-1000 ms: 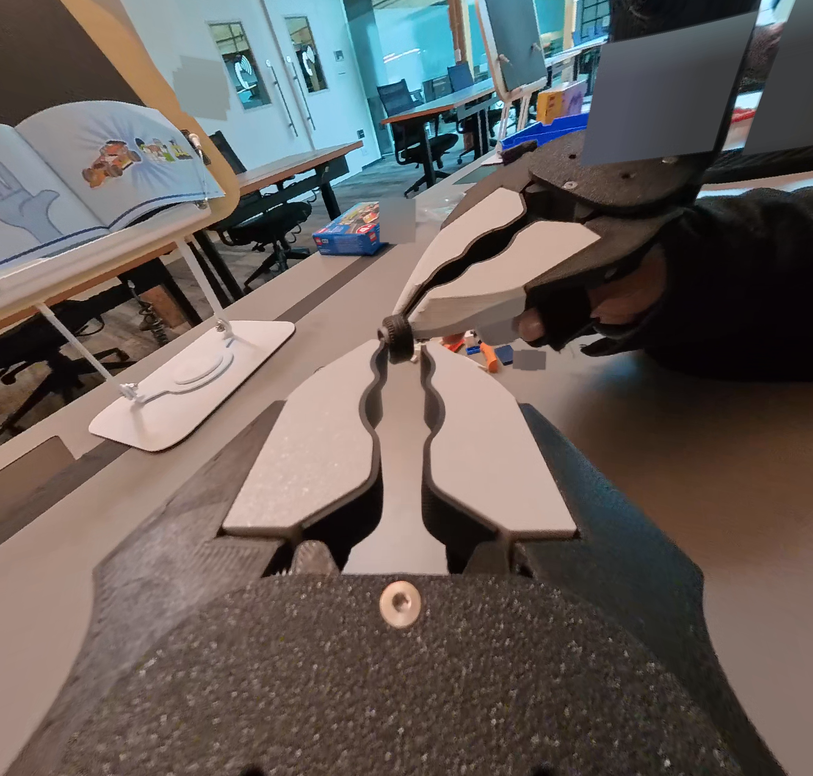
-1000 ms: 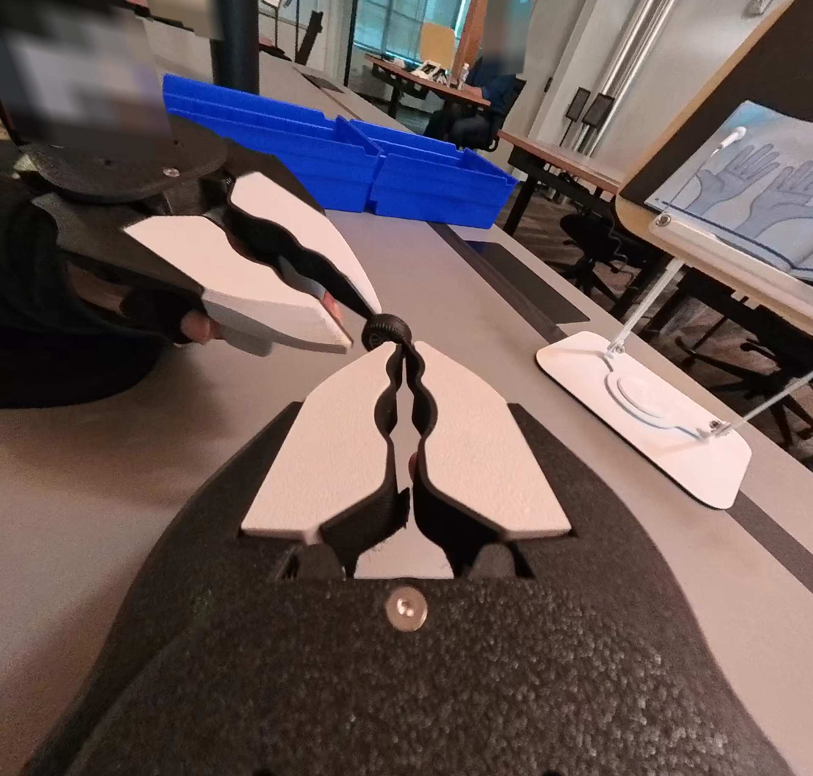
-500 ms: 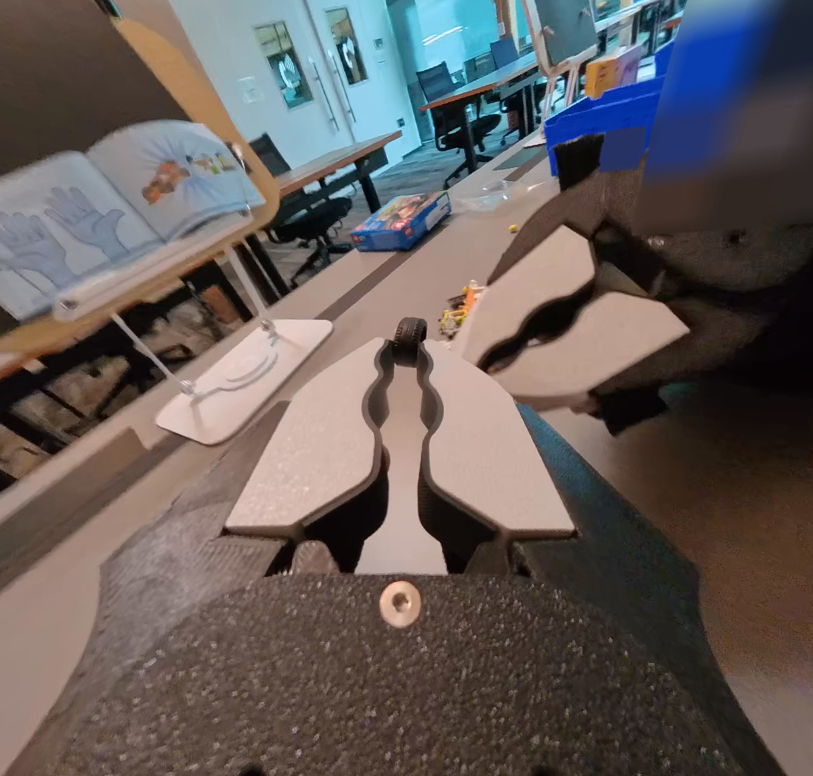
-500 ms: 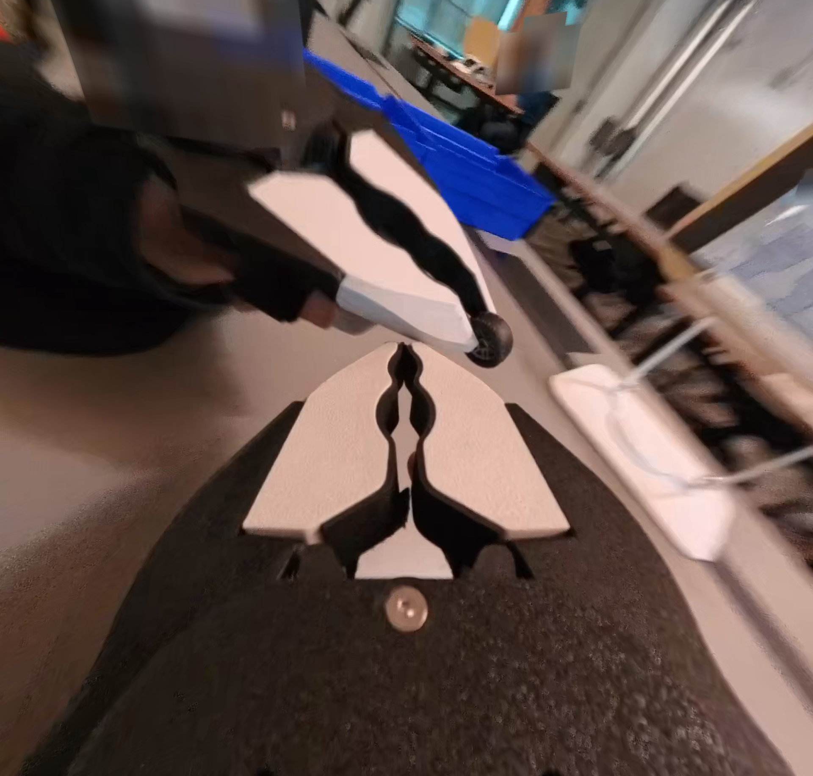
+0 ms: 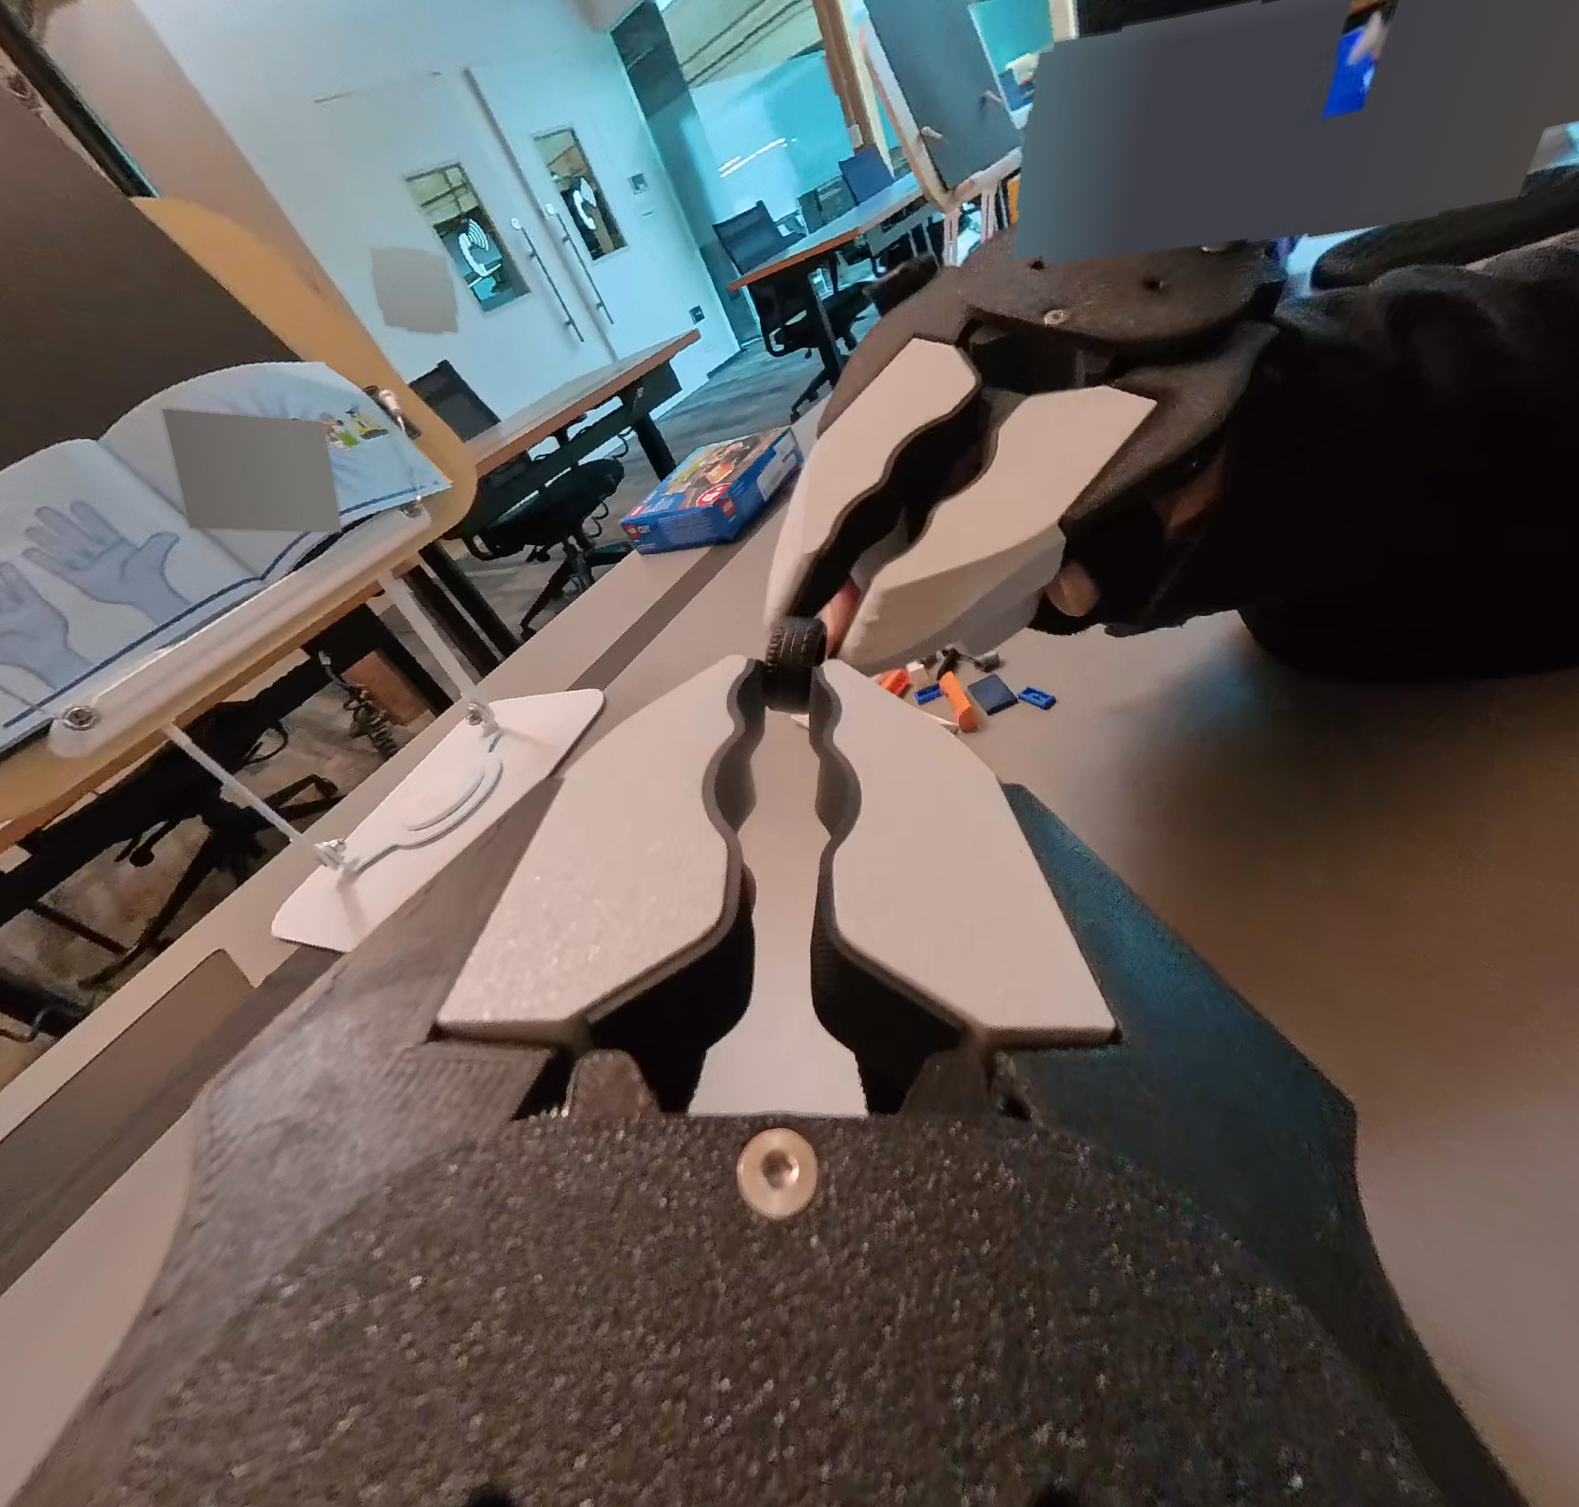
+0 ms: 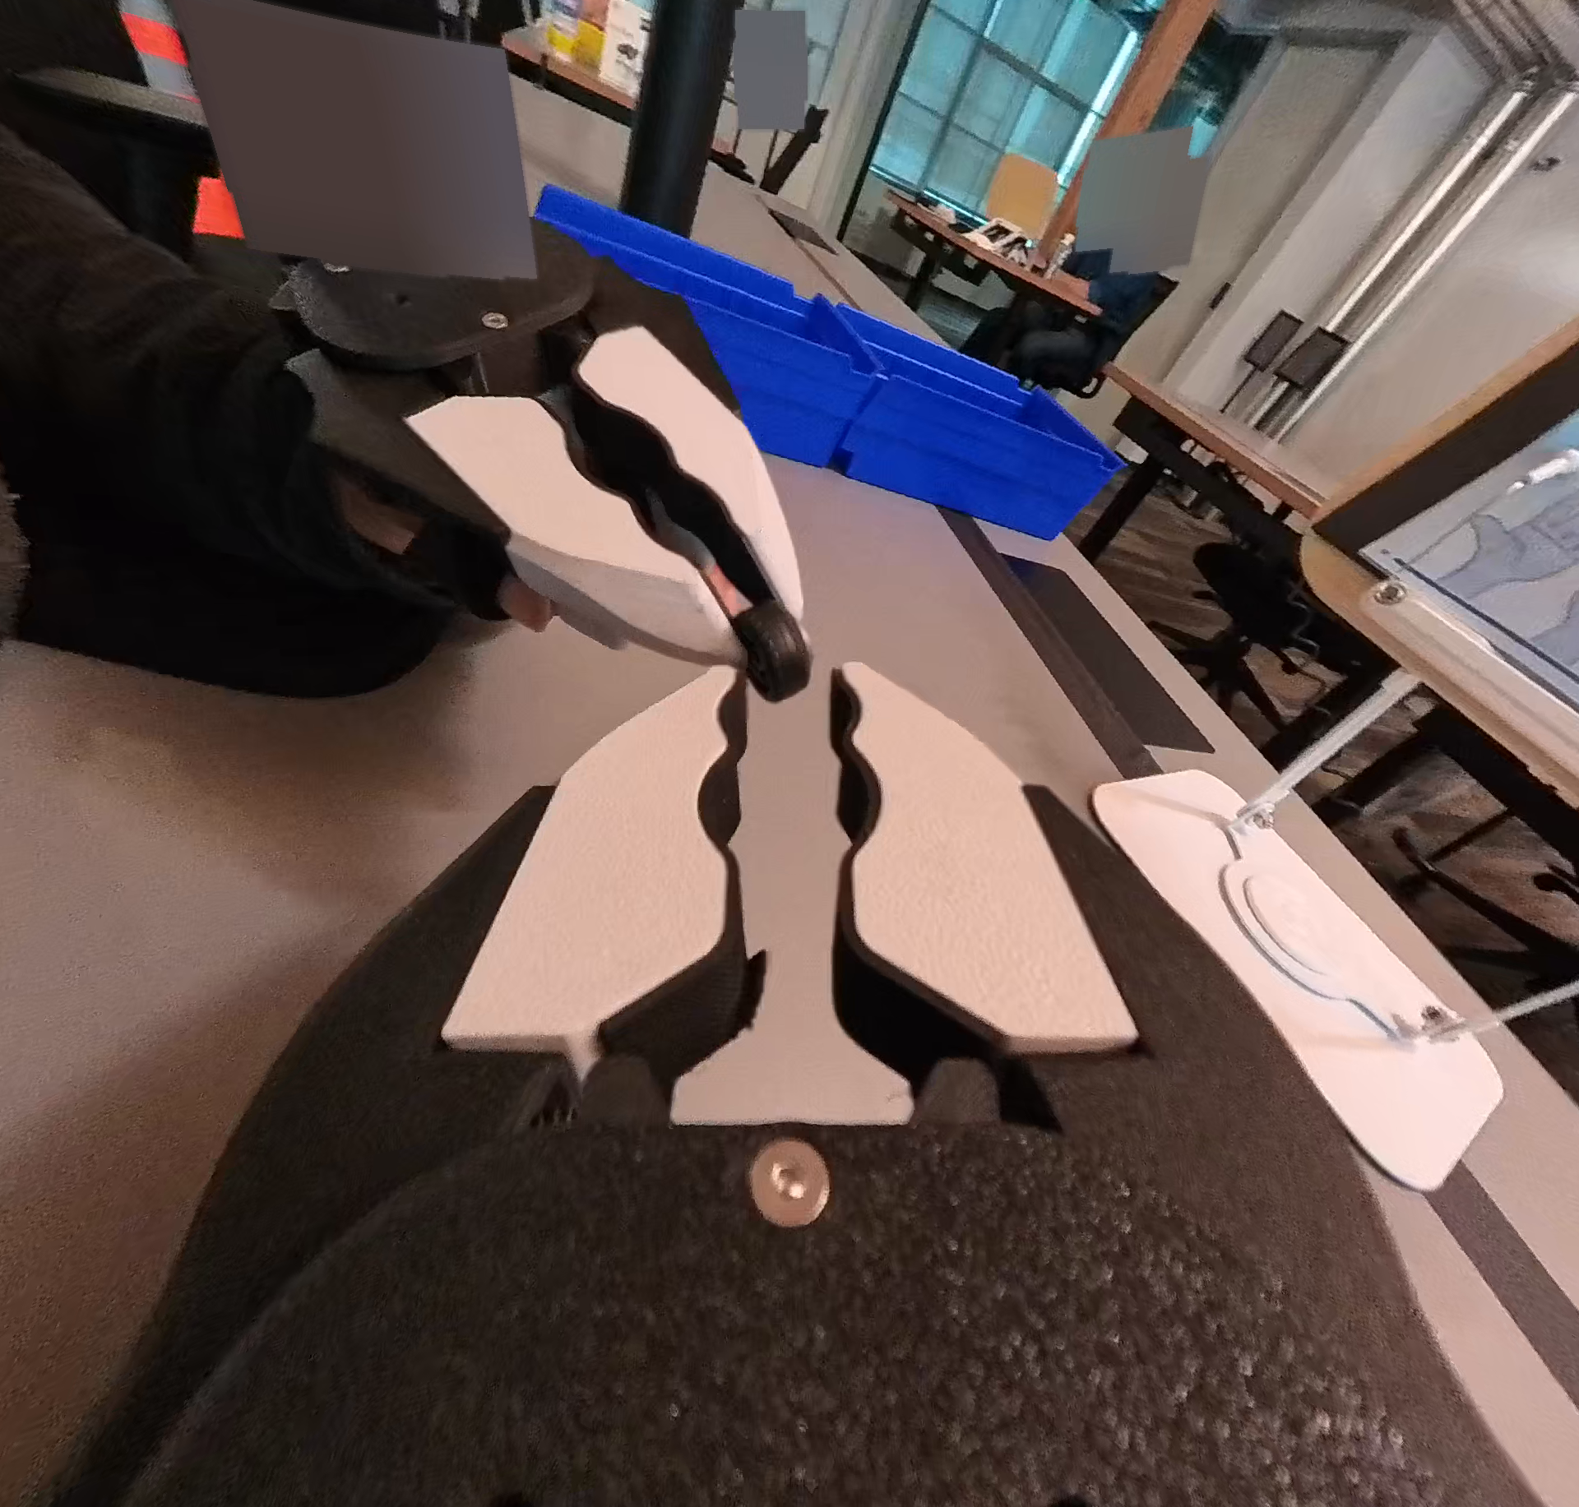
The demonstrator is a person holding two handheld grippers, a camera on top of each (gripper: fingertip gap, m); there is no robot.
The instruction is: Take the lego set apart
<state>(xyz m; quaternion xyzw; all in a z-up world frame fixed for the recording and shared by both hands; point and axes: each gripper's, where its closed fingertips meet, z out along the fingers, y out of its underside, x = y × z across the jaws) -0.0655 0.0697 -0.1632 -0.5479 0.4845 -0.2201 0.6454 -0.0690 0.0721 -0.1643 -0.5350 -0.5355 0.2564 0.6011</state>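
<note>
Both grippers meet tip to tip, low over the grey bench (image 5: 1282, 868).

Left gripper (image 5: 786, 676): points forward and slightly down. It is held by a black-gloved hand (image 6: 256, 484) whose forearm rests on the bench. Its jaws are clenched on a small black lego wheel (image 5: 799, 639), pinched right at the tips.

Right gripper (image 6: 790, 676): comes in from the far right, tilted down, in the other gloved hand (image 5: 1282, 484). Its jaws are parted and grasp nothing. In the right wrist view the wheel (image 6: 776, 654) sits just at its left fingertip; cannot tell if they touch.

Loose lego pieces (image 5: 965, 697), orange and blue, lie on the bench just past the tips. A blue lego box (image 5: 718, 488) lies farther back. Blue bins (image 6: 897, 407) stand at the far side. An open instruction booklet (image 5: 128, 543) sits on a stand to the left, its white base plate (image 5: 444, 808) on the bench.
</note>
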